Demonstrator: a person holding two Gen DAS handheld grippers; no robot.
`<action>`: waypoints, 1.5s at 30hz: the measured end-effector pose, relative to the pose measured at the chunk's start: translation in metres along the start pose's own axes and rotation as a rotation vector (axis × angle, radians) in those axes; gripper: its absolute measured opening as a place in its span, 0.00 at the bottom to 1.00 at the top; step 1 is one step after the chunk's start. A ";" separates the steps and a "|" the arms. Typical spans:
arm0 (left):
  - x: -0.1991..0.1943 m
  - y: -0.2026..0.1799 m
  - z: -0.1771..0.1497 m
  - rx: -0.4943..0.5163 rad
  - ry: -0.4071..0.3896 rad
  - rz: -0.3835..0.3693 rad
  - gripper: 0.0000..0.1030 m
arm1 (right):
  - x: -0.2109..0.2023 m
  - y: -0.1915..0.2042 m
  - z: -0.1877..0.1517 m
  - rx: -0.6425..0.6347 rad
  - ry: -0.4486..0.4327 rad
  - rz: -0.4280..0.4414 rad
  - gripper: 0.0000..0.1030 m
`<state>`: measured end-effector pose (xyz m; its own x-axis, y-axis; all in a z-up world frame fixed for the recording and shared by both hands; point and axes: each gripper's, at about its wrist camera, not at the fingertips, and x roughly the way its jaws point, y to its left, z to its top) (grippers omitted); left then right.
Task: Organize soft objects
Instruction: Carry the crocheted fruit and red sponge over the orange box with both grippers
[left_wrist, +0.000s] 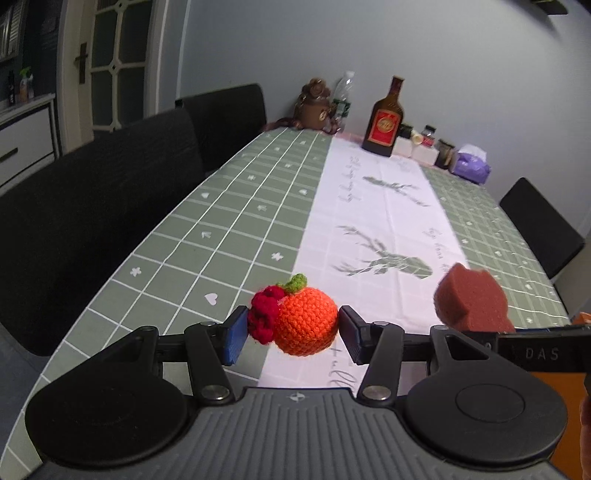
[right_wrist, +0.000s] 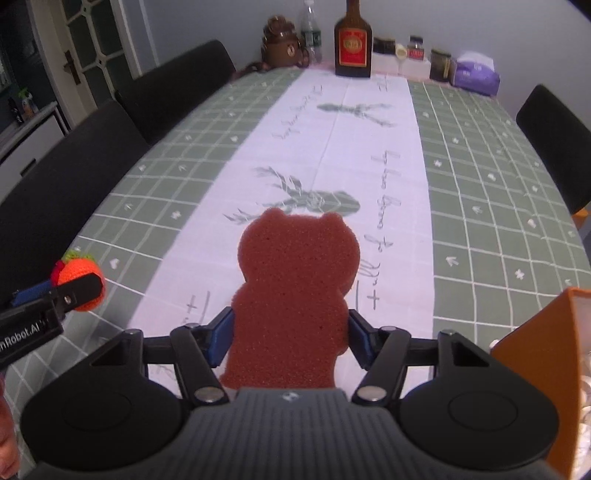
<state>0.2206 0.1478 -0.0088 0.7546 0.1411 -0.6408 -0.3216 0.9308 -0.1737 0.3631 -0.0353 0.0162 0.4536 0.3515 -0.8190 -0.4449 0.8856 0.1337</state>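
A long desk (right_wrist: 480, 184) is covered by a green checked cloth with a white deer-print runner (right_wrist: 332, 147). Black chairs (left_wrist: 92, 229) are set along both sides. A pale grey wall (left_wrist: 406, 44) is seen behind, and a glazed door (left_wrist: 110, 55) at the left.

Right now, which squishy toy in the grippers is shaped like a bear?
The brown sponge, held between the right gripper's fingers, has two round ears and a bear outline. The other, in the left gripper, is a round orange crochet fruit.
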 end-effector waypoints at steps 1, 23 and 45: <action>-0.010 -0.003 0.001 0.007 -0.007 -0.016 0.59 | -0.010 0.000 -0.001 -0.001 -0.012 0.007 0.61; -0.150 -0.182 -0.051 0.471 -0.103 -0.496 0.59 | -0.229 -0.111 -0.114 0.017 -0.180 -0.131 0.61; -0.063 -0.329 -0.125 1.168 0.046 -0.437 0.59 | -0.168 -0.225 -0.118 0.090 -0.036 -0.230 0.62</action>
<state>0.2077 -0.2096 -0.0052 0.6418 -0.2449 -0.7267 0.6686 0.6428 0.3738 0.2957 -0.3293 0.0573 0.5630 0.1472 -0.8132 -0.2574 0.9663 -0.0032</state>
